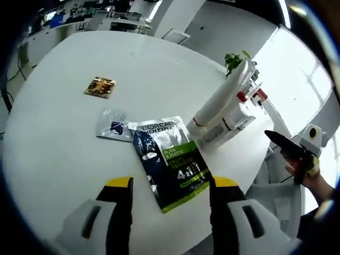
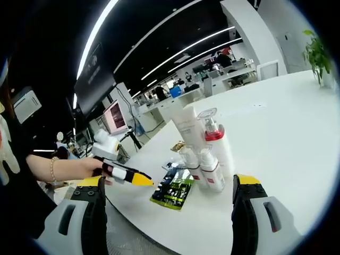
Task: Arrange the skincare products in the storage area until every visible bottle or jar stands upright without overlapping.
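Sachet [image 1: 172,162] flat (long axis toward camera), bottles [image 2: 207,154] upright

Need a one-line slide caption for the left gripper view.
Open left gripper hovers over a flat L'Oreal sachet on the white table, bottles clustered beyond.

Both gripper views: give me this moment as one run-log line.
left gripper: open, over sachet | right gripper: open, facing bottles | bottles: upright, clustered | sachets: flat on table

Glossy foil sachet [image 1: 172,162]; smooth white plastic bottles [image 2: 210,154]; matt white table [image 1: 58,90].
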`<action>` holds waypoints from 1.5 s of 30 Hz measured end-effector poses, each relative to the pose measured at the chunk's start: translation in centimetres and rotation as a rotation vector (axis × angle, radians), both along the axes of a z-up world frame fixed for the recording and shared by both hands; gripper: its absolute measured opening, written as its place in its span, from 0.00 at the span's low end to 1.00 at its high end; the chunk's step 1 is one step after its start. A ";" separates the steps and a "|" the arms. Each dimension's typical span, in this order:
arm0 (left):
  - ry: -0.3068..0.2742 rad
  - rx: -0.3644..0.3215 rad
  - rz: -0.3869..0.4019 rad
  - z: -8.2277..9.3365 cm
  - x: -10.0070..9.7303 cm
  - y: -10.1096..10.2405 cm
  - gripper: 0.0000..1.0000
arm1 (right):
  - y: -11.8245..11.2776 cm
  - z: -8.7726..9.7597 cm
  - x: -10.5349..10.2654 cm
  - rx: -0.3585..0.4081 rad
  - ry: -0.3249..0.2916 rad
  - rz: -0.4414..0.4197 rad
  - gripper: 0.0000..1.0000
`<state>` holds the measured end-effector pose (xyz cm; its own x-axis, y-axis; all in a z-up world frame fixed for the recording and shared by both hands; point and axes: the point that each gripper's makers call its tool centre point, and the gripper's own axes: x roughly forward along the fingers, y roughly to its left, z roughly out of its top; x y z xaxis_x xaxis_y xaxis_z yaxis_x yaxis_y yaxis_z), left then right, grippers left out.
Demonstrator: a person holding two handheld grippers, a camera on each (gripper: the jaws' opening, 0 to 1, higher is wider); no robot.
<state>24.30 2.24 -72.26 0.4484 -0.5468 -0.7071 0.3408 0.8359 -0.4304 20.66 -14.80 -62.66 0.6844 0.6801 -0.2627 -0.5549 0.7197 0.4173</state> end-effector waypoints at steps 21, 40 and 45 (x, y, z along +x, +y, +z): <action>-0.144 -0.001 -0.011 3.1 -2.7 3.4 0.86 | 0.3 0.1 -0.2 0.000 -0.016 0.027 0.99; -0.245 -0.022 0.060 5.8 -4.6 5.3 0.99 | 0.8 0.1 -0.5 -0.001 -0.022 0.066 0.99; -0.264 -0.019 0.094 6.6 -5.4 5.9 0.99 | 1.1 0.2 -0.7 -0.005 -0.021 0.079 0.99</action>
<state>18.95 8.16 -65.69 0.6654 -0.5058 -0.5491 0.3641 0.8620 -0.3527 19.93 -13.66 -62.47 0.6343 0.7308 -0.2524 -0.6188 0.6755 0.4009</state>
